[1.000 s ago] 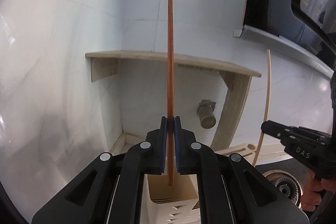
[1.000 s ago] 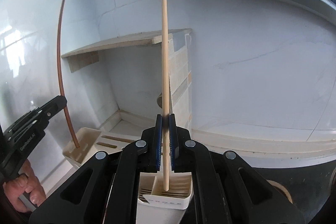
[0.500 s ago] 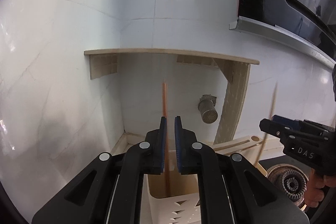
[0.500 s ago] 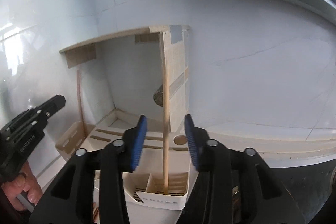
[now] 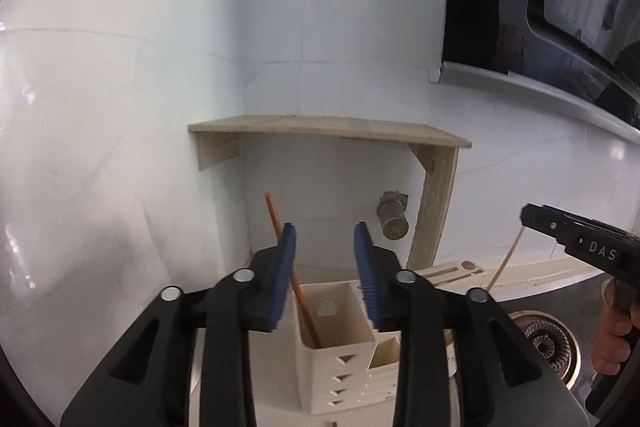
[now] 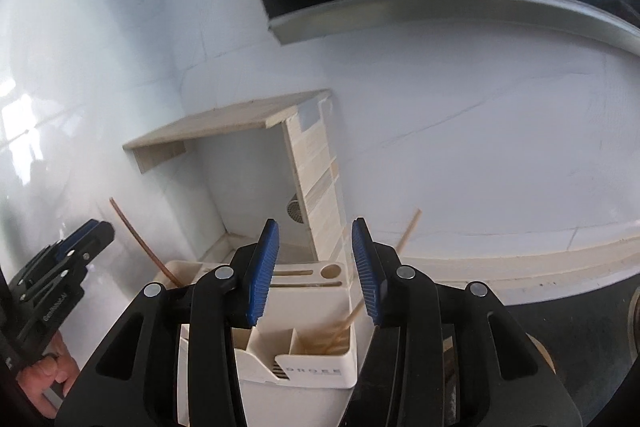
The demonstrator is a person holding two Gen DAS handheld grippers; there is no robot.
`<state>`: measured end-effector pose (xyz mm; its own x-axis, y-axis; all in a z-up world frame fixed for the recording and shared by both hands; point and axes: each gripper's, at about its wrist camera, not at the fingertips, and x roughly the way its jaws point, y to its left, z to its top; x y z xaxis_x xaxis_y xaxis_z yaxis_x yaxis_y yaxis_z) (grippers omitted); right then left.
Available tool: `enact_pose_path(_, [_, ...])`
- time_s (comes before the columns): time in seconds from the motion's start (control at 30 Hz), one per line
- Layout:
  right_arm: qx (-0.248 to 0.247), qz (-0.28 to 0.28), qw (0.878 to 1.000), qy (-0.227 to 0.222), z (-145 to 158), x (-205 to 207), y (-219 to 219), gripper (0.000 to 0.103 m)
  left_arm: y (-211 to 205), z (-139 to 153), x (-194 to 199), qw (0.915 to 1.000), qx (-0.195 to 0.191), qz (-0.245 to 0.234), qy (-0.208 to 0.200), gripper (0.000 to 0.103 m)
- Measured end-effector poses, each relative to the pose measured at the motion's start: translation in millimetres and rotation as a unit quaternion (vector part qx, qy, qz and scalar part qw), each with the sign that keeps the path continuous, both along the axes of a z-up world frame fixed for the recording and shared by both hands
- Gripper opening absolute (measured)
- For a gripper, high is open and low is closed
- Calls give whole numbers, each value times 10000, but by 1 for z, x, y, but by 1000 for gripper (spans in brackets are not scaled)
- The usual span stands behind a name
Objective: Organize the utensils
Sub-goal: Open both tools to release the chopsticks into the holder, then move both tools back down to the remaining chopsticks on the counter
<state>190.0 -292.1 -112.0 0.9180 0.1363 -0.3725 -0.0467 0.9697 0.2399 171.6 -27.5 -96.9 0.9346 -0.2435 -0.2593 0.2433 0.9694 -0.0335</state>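
- Both chopsticks have dropped from my claws into the holder since a second ago, and both claws have backed away.
- My left claw [image 5: 325, 247] has just been opening; its jaws stand apart with nothing between them.
- Its reddish chopstick [image 5: 294, 283] leans left in the left corner compartment of the cream holder [image 5: 336, 363].
- My right claw [image 6: 316, 247] is parted too and grips nothing.
- Its pale chopstick [image 6: 404, 239] leans right in the holder's right compartment.
- Behind the holder, a wooden shelf [image 5: 320, 127] sits in the wall corner.
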Motion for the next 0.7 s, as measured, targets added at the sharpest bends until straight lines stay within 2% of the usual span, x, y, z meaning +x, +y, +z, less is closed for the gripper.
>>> enact_pose_path(0.07, [52,-39,10000,1,4,-12,-6,38,6,8,-9,10000,-31,56,41,45])
enact_pose_path(0.17, [117,-60,9999,64,8,-25,-9,40,15,18,-23,9998,-43,128,166,53])
enact_pose_path(0.3, [150,6,9996,254,8,-43,-7,45,23,19,-40,9990,243,156,327,61])
enact_pose_path(0.37, [200,81,9990,381,5,-48,0,50,27,15,-49,9979,379,150,508,72])
enact_pose_path(0.47, [190,203,9980,563,-2,-57,13,51,35,7,-64,9964,450,151,696,75])
enact_pose_path(0.57, [275,312,9958,810,-12,-66,21,60,44,-5,-74,9938,475,167,988,82])
enact_pose_path(0.7, [323,418,9917,1176,-28,-78,34,67,56,-24,-78,9860,434,162,1599,83])
